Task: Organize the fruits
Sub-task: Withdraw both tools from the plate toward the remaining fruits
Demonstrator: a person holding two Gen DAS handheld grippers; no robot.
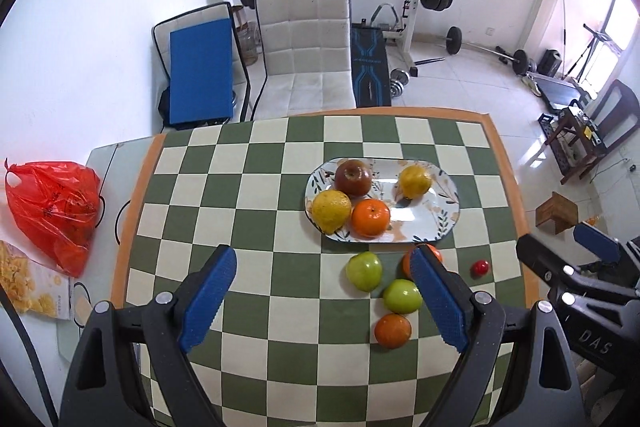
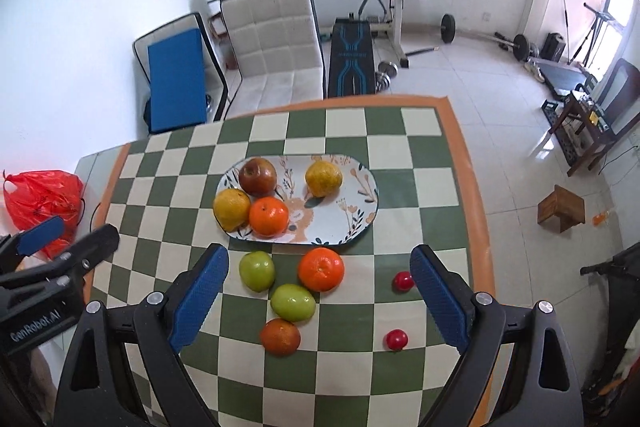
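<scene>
On patterned plate: red apple, two lemons, one orange. On checkered table, near plate's front edge: two green apples, two oranges, two small red fruits. Left tongs and right tongs: spread wide, holding nothing, above loose fruit.

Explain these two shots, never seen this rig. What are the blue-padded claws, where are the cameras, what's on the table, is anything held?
The claws are two hand-held grippers; a person carries one in each hand. Each picture comes from a fisheye camera on one gripper, looking along its fingers: left gripper, right gripper. Both are open and hold nothing. On the checkered table a plate carries four fruits. Loose in front of it: two green apples, two oranges and two small red fruits.
</scene>
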